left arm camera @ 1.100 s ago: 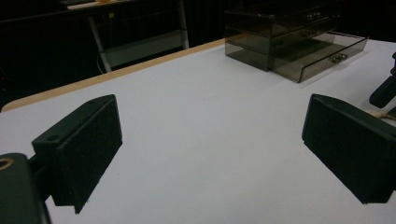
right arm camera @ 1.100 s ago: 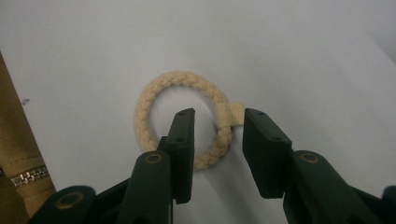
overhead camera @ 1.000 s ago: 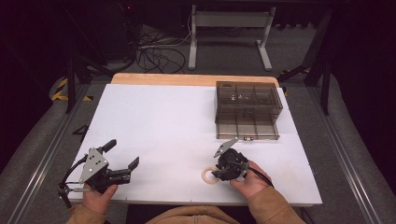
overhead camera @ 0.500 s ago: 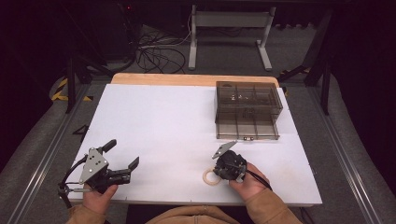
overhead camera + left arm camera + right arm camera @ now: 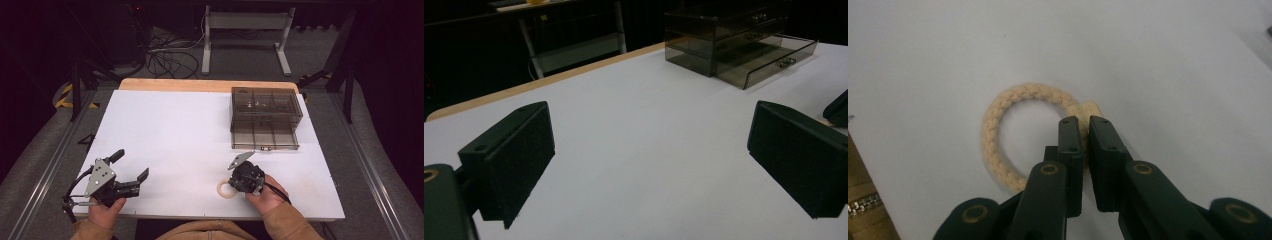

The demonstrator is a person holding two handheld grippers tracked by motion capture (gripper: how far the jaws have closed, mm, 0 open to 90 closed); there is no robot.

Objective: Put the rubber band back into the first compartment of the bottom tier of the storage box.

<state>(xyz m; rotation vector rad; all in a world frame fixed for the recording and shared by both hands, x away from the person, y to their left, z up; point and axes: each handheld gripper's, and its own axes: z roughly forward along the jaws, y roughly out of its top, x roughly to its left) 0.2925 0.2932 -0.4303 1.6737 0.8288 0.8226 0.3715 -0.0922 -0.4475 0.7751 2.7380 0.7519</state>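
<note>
A cream braided rope ring (image 5: 998, 115) lies flat on the white table (image 5: 190, 135), near the front edge (image 5: 225, 189). My right gripper (image 5: 1085, 122) points down at it, jaws shut on the ring's right side where the rope ends meet. The high view has that gripper (image 5: 234, 184) right beside the ring, held by a hand. At the front left my left gripper (image 5: 131, 165) rests low over the table. Its two black jaws stand wide apart (image 5: 649, 150) with only bare table between them.
A smoky clear drawer box (image 5: 265, 117) stands at the back right of the table, its bottom drawer pulled out; the left gripper view has it far off (image 5: 734, 45). A wooden strip edges the far side. Beyond it are a metal stand and cables on the floor.
The right gripper has tipped slightly over the rope ring. The left gripper and the ring lie as before.
</note>
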